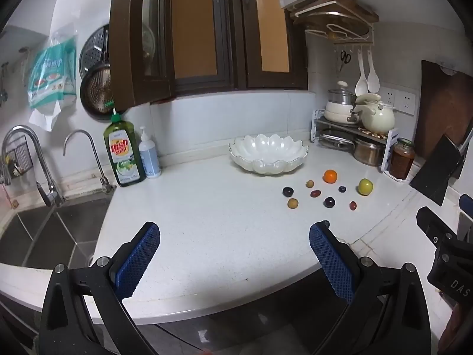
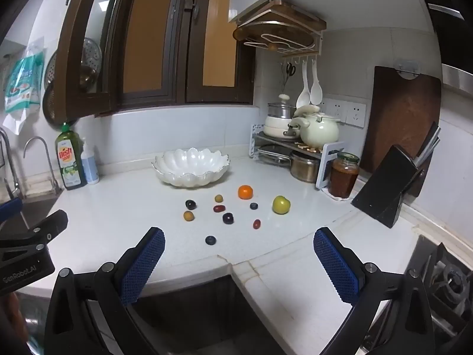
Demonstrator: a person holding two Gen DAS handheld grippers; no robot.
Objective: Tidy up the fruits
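A white scalloped bowl [image 1: 268, 153] [image 2: 190, 167] stands empty near the back of the white counter [image 1: 192, 222]. In front of it lie several small fruits: an orange [image 1: 330, 176] [image 2: 245, 192], a green apple [image 1: 365, 187] [image 2: 281, 204], dark plums [image 2: 228, 218], red grapes [image 2: 256, 224], yellow-brown berries [image 2: 188, 216] and a blueberry [image 2: 210, 240] nearest me. My left gripper [image 1: 235, 230] hovers open over the counter's front edge, left of the fruits. My right gripper [image 2: 239, 236] hangs open just short of the blueberry. Both hold nothing.
A sink [image 1: 44, 236] with two taps lies at the left, dish soap [image 1: 122, 151] and a pump bottle behind it. A pot rack [image 2: 289, 151], a jar [image 2: 343, 174], a knife block [image 2: 390, 186] and a cutting board [image 2: 402, 118] crowd the right. A stove [image 2: 443, 281] sits at the lower right.
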